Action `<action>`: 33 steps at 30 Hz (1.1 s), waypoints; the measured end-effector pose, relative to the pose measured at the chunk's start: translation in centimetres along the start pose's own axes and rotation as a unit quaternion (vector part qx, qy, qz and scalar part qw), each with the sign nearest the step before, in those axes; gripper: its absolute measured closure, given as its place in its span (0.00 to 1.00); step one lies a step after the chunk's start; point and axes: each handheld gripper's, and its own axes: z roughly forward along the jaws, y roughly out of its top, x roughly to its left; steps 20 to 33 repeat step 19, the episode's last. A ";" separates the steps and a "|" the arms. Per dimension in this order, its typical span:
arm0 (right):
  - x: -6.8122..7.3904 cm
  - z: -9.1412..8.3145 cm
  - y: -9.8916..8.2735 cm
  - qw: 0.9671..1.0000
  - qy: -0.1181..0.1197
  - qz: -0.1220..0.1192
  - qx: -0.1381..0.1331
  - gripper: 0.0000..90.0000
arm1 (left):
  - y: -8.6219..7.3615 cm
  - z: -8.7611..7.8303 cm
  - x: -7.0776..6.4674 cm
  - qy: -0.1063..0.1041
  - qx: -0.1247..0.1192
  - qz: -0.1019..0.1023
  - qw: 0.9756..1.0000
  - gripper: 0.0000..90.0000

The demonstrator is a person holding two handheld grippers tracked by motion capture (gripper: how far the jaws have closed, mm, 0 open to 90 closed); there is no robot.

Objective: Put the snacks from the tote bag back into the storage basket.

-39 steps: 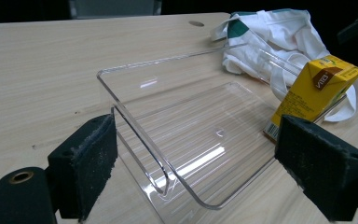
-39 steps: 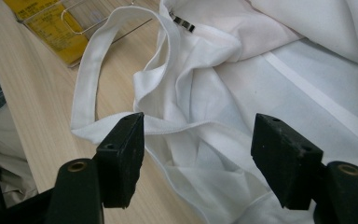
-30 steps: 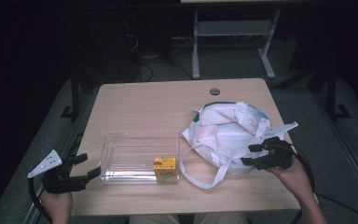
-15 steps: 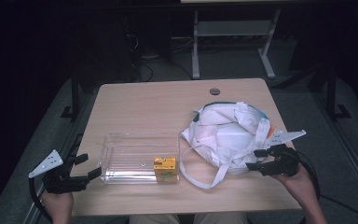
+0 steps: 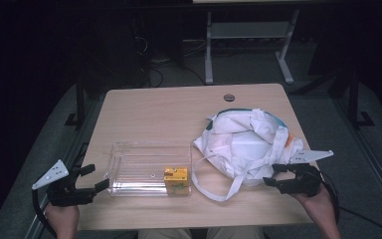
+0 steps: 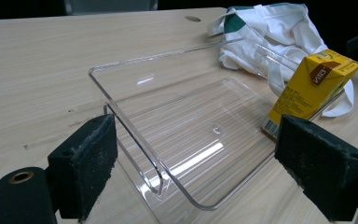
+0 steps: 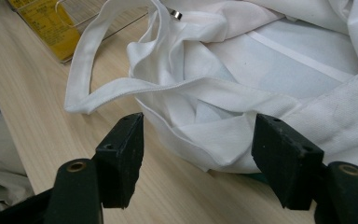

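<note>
Since the earlier frames, our right hand-held gripper (image 5: 274, 175) has slid back from the white cloth bag (image 5: 251, 142) toward the near right corner of the desk (image 5: 159, 109) and sunk a little; the left hand-held gripper (image 5: 90, 178) has kept its place off the near left edge. Bag, clear tray (image 5: 146, 167) and yellow juice carton (image 5: 176, 176) lie as before.

Progress, as we judge it: early. Nothing is gripped. The right jaws stand spread, a fold of the bag's hem just ahead of them and untouched. The left jaws are spread too, pointing at the tray's near left corner without contact. The carton stands at the tray's right end toward the near edge, and the bag sits slumped right of centre, its strap (image 5: 214, 186) looped toward the near edge. Taking hold of the bag and anything to do with the carton are still ahead.

View notes:
- Left gripper view: tray (image 6: 135, 119) is empty inside; carton (image 6: 310, 91) leans tilted at its far wall. We cannot tell inside or outside.
- Right gripper view: bag (image 7: 279, 70) hem lies between the pads (image 7: 121, 156) in line of sight, with bare desk beneath; strap (image 7: 116, 91) curls leftward.
- High view: gives the layout and both hands' positions.
</note>
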 end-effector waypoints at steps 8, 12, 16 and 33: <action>0.8 -0.2 -1.1 1.000 -0.021 -0.005 -0.009 0.36 | 0.1 0.1 0.0 -0.004 -0.001 0.000 1.000 0.14; 0.7 0.0 -1.2 1.000 -0.021 -0.001 -0.012 0.36 | 0.1 0.3 0.0 -0.005 -0.001 -0.001 1.000 0.14; 0.9 0.2 -1.1 1.000 -0.023 -0.004 -0.012 0.35 | 0.1 0.2 0.1 -0.005 -0.002 -0.003 1.000 0.14; 1.0 0.3 -1.1 1.000 -0.029 -0.006 -0.009 0.34 | 0.0 0.2 0.2 -0.006 -0.001 -0.003 1.000 0.14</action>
